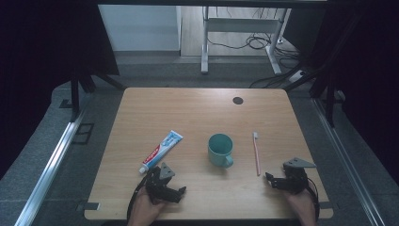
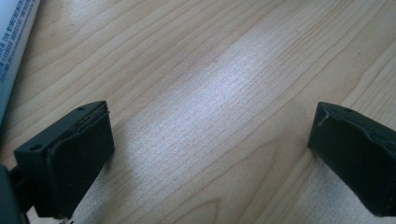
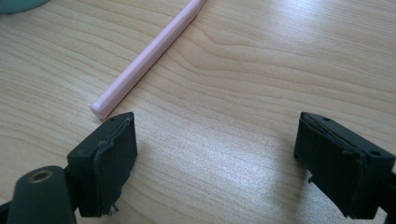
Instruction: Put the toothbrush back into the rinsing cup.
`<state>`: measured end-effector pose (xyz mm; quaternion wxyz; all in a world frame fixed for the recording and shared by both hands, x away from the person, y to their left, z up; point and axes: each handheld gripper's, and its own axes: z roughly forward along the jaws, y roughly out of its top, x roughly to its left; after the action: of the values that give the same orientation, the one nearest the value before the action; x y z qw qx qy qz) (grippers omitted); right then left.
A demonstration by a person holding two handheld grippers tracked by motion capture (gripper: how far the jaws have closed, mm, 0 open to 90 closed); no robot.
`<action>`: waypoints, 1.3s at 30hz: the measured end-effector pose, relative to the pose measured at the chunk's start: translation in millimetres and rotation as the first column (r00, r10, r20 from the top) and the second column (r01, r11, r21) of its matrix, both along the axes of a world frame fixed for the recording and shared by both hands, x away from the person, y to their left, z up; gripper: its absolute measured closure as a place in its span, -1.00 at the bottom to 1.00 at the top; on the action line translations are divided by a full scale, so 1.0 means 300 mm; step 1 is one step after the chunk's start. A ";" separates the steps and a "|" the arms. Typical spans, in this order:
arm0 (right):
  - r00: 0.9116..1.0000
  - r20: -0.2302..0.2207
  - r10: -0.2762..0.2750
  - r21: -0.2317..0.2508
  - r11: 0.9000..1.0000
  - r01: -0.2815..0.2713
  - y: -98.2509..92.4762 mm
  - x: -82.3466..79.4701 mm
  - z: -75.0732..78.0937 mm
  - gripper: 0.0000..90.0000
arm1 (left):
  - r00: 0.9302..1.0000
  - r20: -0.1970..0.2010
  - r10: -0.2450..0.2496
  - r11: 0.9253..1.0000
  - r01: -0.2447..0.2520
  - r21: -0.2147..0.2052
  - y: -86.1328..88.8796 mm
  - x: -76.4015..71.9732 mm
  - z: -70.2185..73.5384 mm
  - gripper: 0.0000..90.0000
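A teal mug (image 1: pixel 220 149) stands upright near the middle of the light wooden table (image 1: pixel 202 106), its handle turned toward the near edge. A small dark round spot (image 1: pixel 238 100) sits in the tabletop toward the far right corner. Beyond the far edge, grey floor (image 1: pixel 155 70) runs to a white desk frame (image 1: pixel 205 42) with black cables (image 1: pixel 256 43) looped on the floor beneath it. A metal rail (image 1: pixel 49 165) lies along the left side.
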<state>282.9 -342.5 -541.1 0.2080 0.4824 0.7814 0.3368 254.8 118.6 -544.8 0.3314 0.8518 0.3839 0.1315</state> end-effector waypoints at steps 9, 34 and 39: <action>1.000 -0.007 0.012 0.000 1.000 -0.012 0.003 0.003 -0.001 -0.80 | 1.000 0.000 0.001 1.000 -0.001 0.000 0.000 -0.001 0.000 -1.00; 0.999 -0.028 0.026 0.017 1.000 -0.025 0.001 0.003 0.015 -0.69 | 1.000 0.000 0.001 1.000 -0.001 0.000 0.000 -0.001 0.000 -1.00; 0.999 -0.035 0.033 0.013 0.999 -0.033 0.011 -0.001 0.031 -0.71 | 1.000 0.000 0.001 1.000 -0.001 0.000 0.000 -0.001 0.000 -1.00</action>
<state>282.7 -339.3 -531.9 0.1854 0.4766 0.7908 0.3364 254.6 118.5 -544.8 0.3312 0.8515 0.3845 0.1316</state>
